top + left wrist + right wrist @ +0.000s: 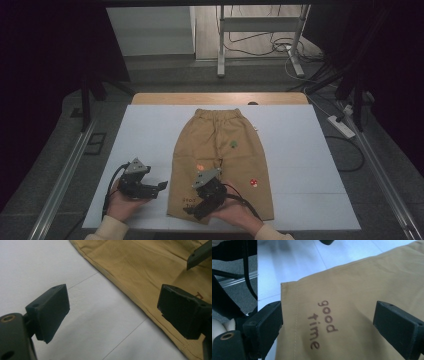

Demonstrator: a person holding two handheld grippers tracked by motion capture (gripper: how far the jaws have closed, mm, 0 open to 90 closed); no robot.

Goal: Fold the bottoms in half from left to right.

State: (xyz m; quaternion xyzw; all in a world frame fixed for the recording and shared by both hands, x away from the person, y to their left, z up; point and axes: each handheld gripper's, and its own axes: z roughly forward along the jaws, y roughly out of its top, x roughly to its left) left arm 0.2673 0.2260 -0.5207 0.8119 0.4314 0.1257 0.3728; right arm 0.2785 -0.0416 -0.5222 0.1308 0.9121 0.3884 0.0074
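Trousers (220, 160) in tan lie flat on the white table cover (300, 150); left gripper (159, 186) gapes beside them, right gripper (192, 209) gapes over the "good time" hem.

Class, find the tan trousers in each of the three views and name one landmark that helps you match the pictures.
High view: tan trousers lie flat mid-table, waistband far.
Left gripper view: upper right, the leg's edge running diagonally.
Right gripper view: hem corner between the jaws.
Shared landmark: the dark lettering near the hem, cropped in the left gripper view.
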